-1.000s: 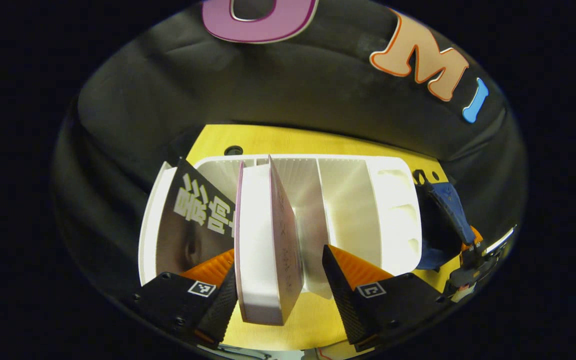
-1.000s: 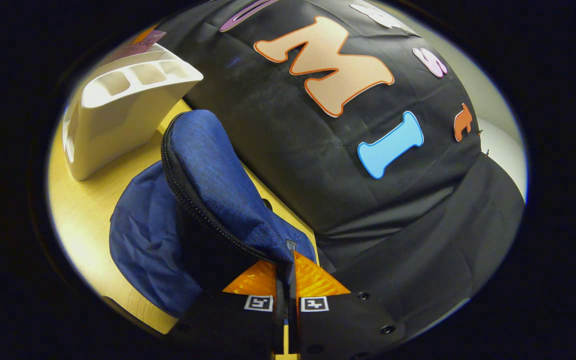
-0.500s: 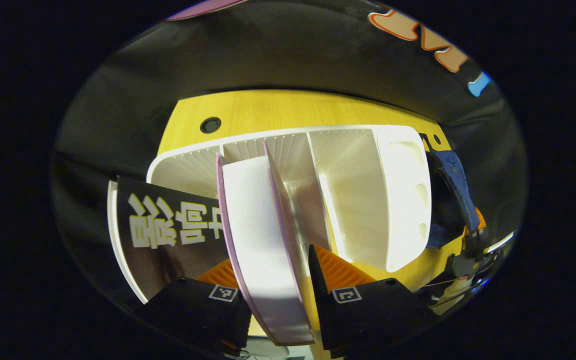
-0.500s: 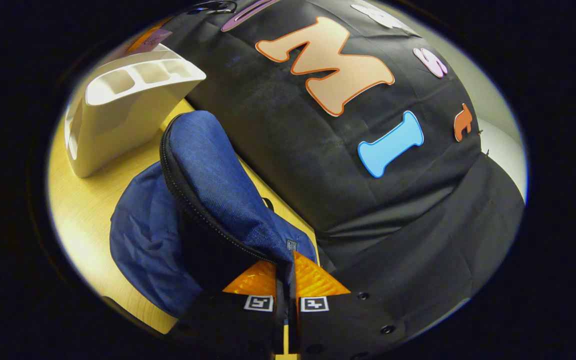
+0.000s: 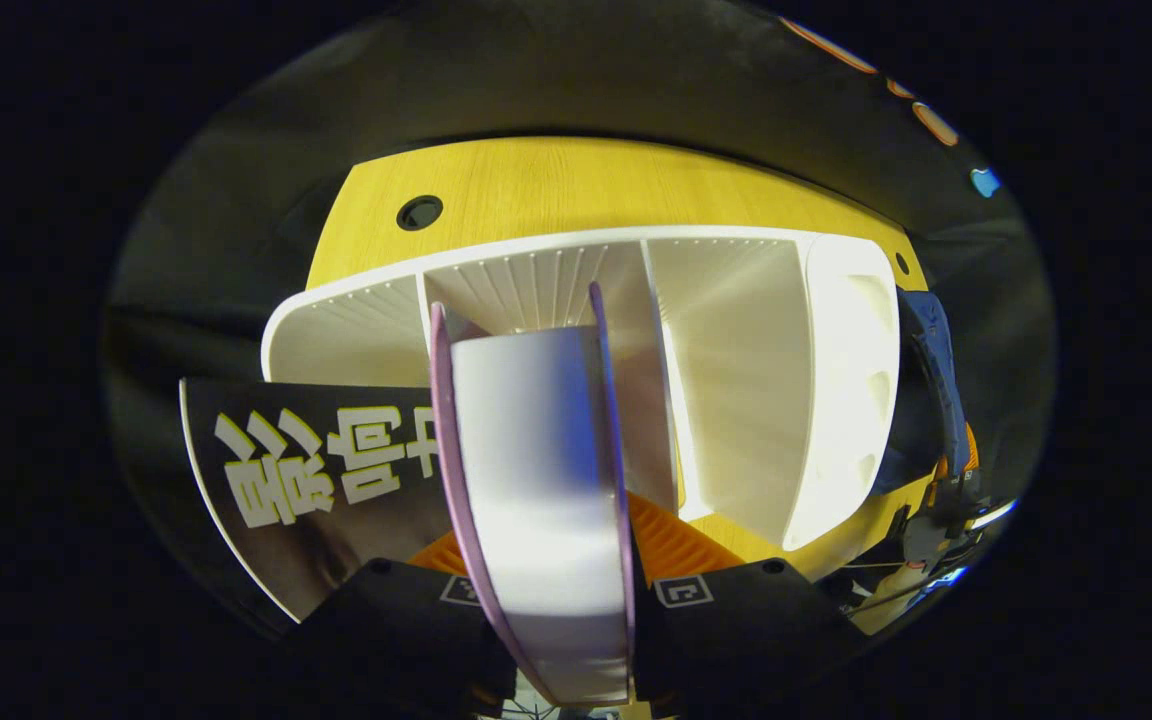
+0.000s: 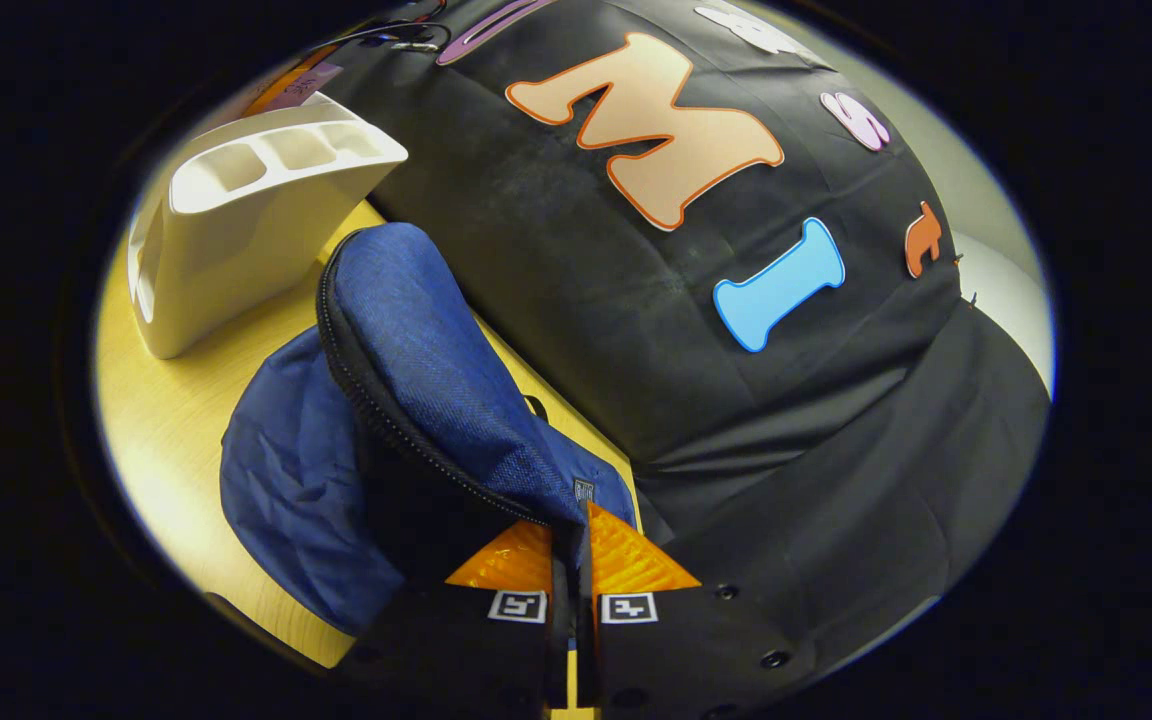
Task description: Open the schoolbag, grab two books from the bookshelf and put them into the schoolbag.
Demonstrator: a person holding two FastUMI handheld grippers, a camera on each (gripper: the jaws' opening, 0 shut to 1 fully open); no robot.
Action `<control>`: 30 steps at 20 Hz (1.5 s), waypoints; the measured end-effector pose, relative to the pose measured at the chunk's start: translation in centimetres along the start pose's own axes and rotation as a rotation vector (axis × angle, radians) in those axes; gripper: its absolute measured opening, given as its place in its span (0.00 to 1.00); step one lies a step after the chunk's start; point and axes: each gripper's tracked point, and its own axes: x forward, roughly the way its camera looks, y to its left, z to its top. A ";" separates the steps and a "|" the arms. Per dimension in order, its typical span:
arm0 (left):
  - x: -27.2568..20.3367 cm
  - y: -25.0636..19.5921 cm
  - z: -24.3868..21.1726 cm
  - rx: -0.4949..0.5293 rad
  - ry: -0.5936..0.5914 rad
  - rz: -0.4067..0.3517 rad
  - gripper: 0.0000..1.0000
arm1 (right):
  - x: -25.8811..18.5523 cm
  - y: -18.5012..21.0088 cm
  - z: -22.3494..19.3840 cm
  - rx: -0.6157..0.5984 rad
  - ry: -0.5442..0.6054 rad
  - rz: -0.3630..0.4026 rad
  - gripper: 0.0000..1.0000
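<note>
Purple-edged, the book (image 5: 536,480) now sits clamped in the left hand-held gripper (image 5: 561,590) that stood open around it a second ago, ready to leave the bookshelf (image 5: 736,360), while the right hand-held gripper (image 6: 568,560) keeps pinching the schoolbag (image 6: 416,340) flap open.

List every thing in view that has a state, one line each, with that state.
Left gripper: shut on the pink-covered book.
Pink-covered book: upright, gripped, in the bookshelf's middle slot.
Black-covered book: tilted leftward beside it.
Bookshelf: right slot empty.
Right gripper: shut on the schoolbag's flap edge.
Schoolbag: unzipped, held open.
</note>
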 end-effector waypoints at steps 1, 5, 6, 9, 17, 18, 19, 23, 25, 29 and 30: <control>0.3 -0.2 -0.3 -0.022 0.018 -0.010 0.41 | -0.1 0.1 -0.1 0.000 0.000 0.000 0.06; 1.3 -0.7 -1.4 -0.096 0.084 -0.021 0.41 | -0.2 0.1 -0.2 -0.006 -0.003 0.004 0.06; 1.4 -0.6 -1.3 -0.095 0.080 -0.008 0.41 | -0.2 0.0 -0.3 -0.007 -0.004 0.005 0.06; 1.3 -0.8 -1.2 -0.113 0.073 0.001 0.41 | -0.2 0.2 -0.4 -0.009 -0.005 0.009 0.06; -0.3 -0.5 -3.1 -0.199 0.091 -0.012 0.41 | -0.2 0.3 -0.7 0.011 -0.010 0.023 0.06; -0.9 -0.6 -3.4 -0.204 0.095 -0.017 0.41 | -0.2 0.4 -0.6 0.014 -0.012 0.026 0.06; -1.5 -0.7 -3.8 -0.211 0.097 -0.018 0.41 | -0.2 0.4 -0.7 0.014 -0.014 0.028 0.06; -4.6 -0.1 -5.5 -0.229 0.093 0.023 0.41 | -0.3 0.3 -1.1 0.023 -0.022 0.039 0.06; -6.6 -0.1 -6.2 -0.256 0.086 0.027 0.41 | -0.2 0.1 -1.2 0.039 -0.022 0.045 0.06; -10.9 -1.4 -7.2 -0.317 0.048 0.009 0.41 | 0.0 0.0 -1.4 0.048 -0.028 0.059 0.06; -11.8 -1.6 -7.4 -0.314 0.037 0.012 0.41 | 0.1 0.0 -1.5 0.051 -0.030 0.063 0.06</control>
